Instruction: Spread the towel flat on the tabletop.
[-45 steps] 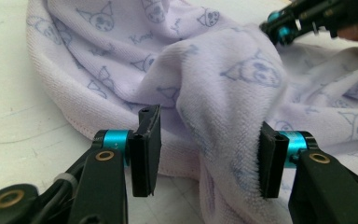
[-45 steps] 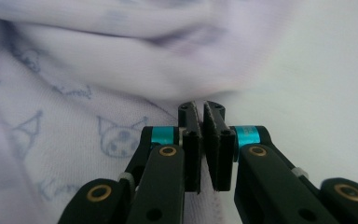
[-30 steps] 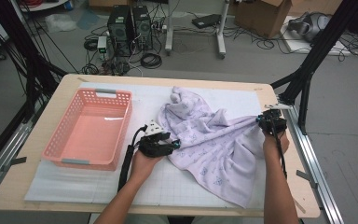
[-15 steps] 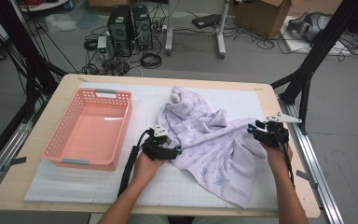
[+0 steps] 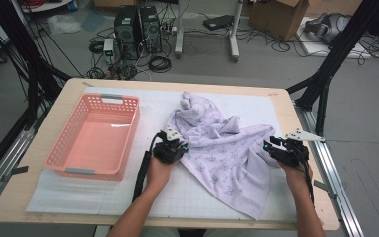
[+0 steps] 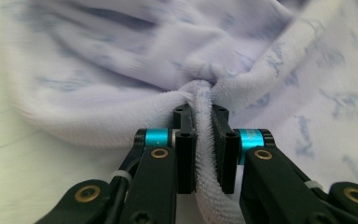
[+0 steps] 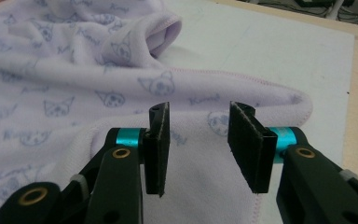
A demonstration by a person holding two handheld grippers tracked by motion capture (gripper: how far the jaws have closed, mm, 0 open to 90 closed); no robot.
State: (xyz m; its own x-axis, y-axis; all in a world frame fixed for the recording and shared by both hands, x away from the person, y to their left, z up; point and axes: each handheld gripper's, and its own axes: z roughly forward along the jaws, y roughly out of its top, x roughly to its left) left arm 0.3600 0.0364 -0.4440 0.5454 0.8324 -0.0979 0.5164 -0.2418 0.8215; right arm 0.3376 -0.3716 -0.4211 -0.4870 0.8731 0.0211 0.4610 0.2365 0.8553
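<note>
A lilac towel (image 5: 222,148) printed with small cat faces lies crumpled across the white mat. My left gripper (image 5: 173,143) sits at the towel's left edge. In the left gripper view the jaws (image 6: 203,116) have just closed and pinch a raised fold of the towel (image 6: 144,56). My right gripper (image 5: 272,148) is at the towel's right edge. In the right gripper view its jaws (image 7: 198,112) have just opened and stand apart above the hemmed towel (image 7: 74,60), with nothing pressed between the pads.
An empty pink plastic basket (image 5: 133,133) stands on the left of the mat. The wooden table (image 5: 286,103) ends close to the right hand. Black frame legs, computers and cables are on the floor beyond the far edge.
The right gripper let go of the towel's right corner, opened and moved toward the near side. The left gripper, open half a second ago, closed on a fold at the left edge.
</note>
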